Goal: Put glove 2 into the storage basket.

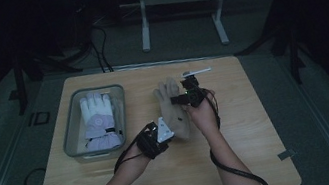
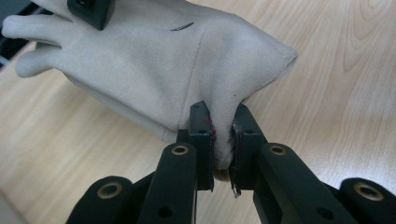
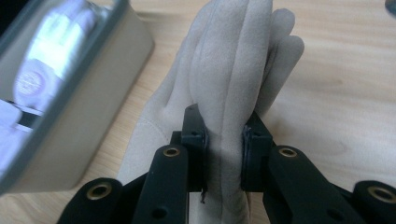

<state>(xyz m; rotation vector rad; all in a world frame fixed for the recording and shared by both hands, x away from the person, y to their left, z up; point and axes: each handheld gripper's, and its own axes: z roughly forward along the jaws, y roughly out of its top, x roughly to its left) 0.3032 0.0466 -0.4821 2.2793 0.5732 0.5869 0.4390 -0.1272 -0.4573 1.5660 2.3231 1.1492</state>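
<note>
A beige suede glove point(image 1: 173, 106) hangs just above the middle of the wooden table point(image 1: 256, 138), held at two places. My left gripper point(image 1: 172, 134) is shut on its cuff end; in the left gripper view the black pads pinch a fold of the beige glove point(image 2: 154, 60) between them, at my left gripper point(image 2: 223, 140). My right gripper point(image 1: 180, 99) is shut on the glove's finger side. In the right gripper view the beige glove point(image 3: 233, 60) rises between the jaws of my right gripper point(image 3: 225, 140), its fingers pointing away.
A clear plastic bin point(image 1: 72, 138) stands on the left of the table with a white and lilac glove point(image 1: 98, 118) lying in it. The same bin's wall point(image 3: 79, 121) is close on the left in the right gripper view. Cables trail from both grippers toward the table's near edge.
</note>
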